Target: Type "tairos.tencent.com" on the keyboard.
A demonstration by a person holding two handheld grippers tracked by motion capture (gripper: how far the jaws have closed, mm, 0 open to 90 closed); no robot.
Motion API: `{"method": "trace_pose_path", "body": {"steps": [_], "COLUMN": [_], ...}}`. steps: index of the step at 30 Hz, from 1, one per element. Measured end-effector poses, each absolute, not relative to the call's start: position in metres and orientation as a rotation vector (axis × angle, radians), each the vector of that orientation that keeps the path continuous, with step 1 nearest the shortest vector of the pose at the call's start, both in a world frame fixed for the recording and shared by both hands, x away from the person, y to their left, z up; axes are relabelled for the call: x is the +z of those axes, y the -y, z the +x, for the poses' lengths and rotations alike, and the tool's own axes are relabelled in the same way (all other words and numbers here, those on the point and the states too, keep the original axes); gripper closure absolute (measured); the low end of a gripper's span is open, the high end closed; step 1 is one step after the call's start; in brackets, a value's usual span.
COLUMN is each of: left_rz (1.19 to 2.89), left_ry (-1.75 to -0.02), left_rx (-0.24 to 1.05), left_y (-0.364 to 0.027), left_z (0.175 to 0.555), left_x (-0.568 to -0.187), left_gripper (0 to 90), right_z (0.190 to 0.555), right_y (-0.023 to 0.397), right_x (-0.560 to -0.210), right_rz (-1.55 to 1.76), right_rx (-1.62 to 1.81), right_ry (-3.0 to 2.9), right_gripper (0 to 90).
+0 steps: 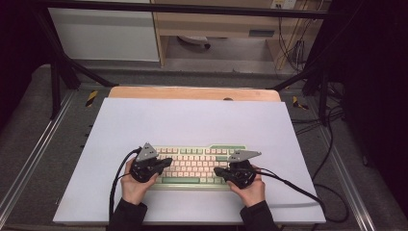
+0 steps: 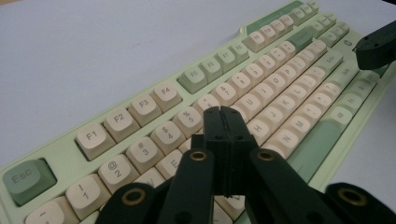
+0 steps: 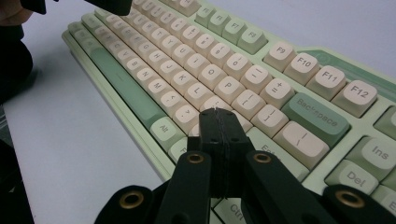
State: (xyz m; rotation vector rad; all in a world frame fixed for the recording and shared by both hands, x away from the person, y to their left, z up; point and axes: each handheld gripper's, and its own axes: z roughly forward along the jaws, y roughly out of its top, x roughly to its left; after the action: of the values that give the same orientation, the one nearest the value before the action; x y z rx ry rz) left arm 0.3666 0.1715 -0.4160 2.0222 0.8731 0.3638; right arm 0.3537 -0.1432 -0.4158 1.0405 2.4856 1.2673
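Note:
A pale green keyboard [image 1: 195, 166] with cream and green keys lies on the white mat near the front of the table. My left gripper [image 1: 169, 161] hovers over its left half, jaws pressed together with nothing between them; in the left gripper view the joined tips [image 2: 223, 116] sit above the number and letter rows of the keyboard [image 2: 154, 121]. My right gripper [image 1: 216, 171] is over the keyboard's right end, also shut and empty. Its tips [image 3: 218, 119] hang above the keys near Enter on the keyboard [image 3: 187, 60], below the green Backspace key [image 3: 315, 119].
A white mat [image 1: 192, 120] covers most of the wooden table [image 1: 192, 92]. Black cables [image 1: 298, 190] trail from both grippers across the mat's front. Metal frame rails [image 1: 29, 154] run along both sides. The other gripper [image 2: 376, 46] shows at the right edge of the left gripper view.

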Motion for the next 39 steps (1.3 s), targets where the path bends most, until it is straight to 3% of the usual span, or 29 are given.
{"method": "trace_pose_path", "body": {"steps": [39], "left_rz": [2.077], "left_ry": [-0.877], "left_rx": [0.368], "left_y": [-0.149], "left_z": [0.380], "left_x": [-0.434], "left_gripper": [90.0], "right_z": [0.354], "right_y": [0.143], "right_x": [-0.418], "right_rz": [1.040], "right_rx": [1.271], "right_ry": [-2.492], "right_gripper": [90.0]}}
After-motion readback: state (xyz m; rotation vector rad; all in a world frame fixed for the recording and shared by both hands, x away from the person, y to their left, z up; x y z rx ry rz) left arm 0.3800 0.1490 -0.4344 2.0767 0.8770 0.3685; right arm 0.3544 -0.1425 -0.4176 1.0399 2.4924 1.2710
